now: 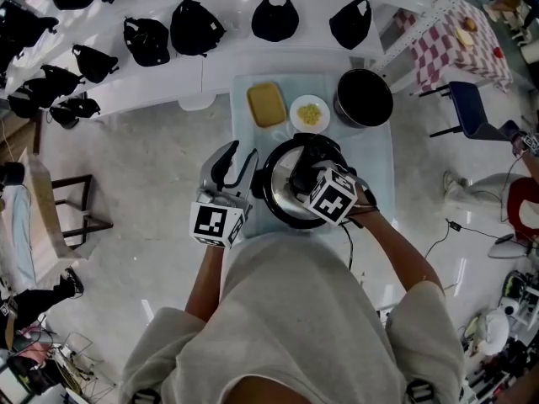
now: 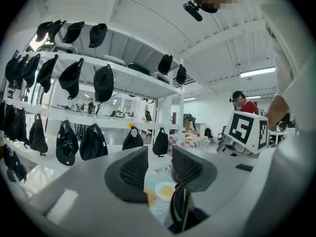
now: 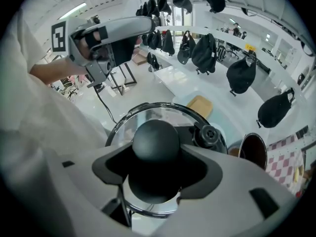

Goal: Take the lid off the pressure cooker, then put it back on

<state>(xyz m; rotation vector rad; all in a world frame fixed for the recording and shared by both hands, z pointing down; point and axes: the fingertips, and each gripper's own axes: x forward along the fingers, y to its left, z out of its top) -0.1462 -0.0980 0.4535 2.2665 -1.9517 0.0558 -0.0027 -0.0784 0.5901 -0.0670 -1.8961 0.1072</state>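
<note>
Grip: right gripper [image 3: 155, 163] points steeply down over the pot, jaws spread wide and closed round the black lid knob [image 3: 155, 138], pads meeting it on both sides as far as I can see.
Lid: glass lid [image 3: 163, 113] looks seated on the pressure cooker [image 1: 276, 202], steel rim all round; I can't tell whether it is locked or only resting.
Cooker: middle of the table [image 1: 379, 154], just in front of the person.
Other claw: left gripper [image 2: 159, 168] is held level just beside the cooker's left side, jaws about half apart, nothing between them.
Step, as I read it: lifting the lid off, with the hold already made.
How to do it well: pull straight up along the knob's axis, so the round knob doesn't roll out of the pads (a sphere gives little to bite on).
Steadying: the left gripper could brace the cooker body so it doesn't ride up with the lid.
Watch: the valve fitting [image 3: 210, 136] sits just beside the right jaw, so keep clear of it.
Neighbours: plate [image 1: 310, 114] and dark pot [image 1: 364, 98] stand behind the cooker, so don't swing the lid that way.
</note>
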